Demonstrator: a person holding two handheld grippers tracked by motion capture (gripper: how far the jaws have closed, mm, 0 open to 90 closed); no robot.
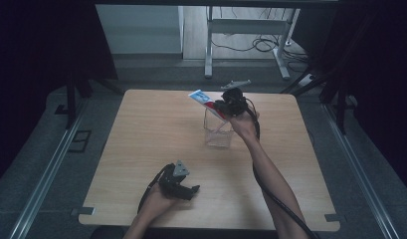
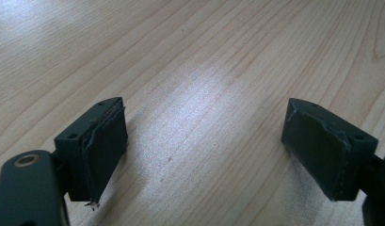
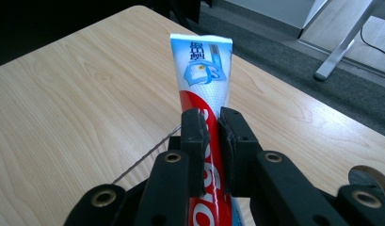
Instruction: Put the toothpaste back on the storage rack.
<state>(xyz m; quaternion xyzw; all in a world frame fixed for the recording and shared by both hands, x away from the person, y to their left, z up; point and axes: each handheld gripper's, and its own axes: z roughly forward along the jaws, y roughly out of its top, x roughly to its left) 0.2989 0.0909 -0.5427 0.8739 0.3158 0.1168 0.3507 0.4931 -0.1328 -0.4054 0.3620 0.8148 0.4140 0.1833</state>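
Tongs on the left [image 1: 193, 190] lie low over the near part of the desk [image 1: 141, 129], held by the person's left hand [image 1: 158, 199]; their jaws stand wide apart with nothing but bare wood grain between them, as the left gripper view shows [image 2: 204, 150].

Farther right and toward the far side of the desk stands a clear glass [image 1: 219, 133]. Right above it, the right tongs [image 1: 222, 110] are clenched on a toothpaste tube [image 1: 203, 100], gripped by the person's right hand [image 1: 245, 123]. The tube slants, its flat crimped end up and pointing to the far left, its lower end down at the mouth of the glass; whether it touches the glass I cannot tell.

Seen from the right gripper view, the two black pads [image 3: 197, 136] press the tube [image 3: 203, 70] from both sides at its red middle part. Above the grip the tube is light blue and white with a few blue characters, too small to read. Below the grip, white letters run along the red band, partly hidden by the jaws and not legible. A thin edge of the glass rim [image 3: 148, 157] shows just left of the jaws.
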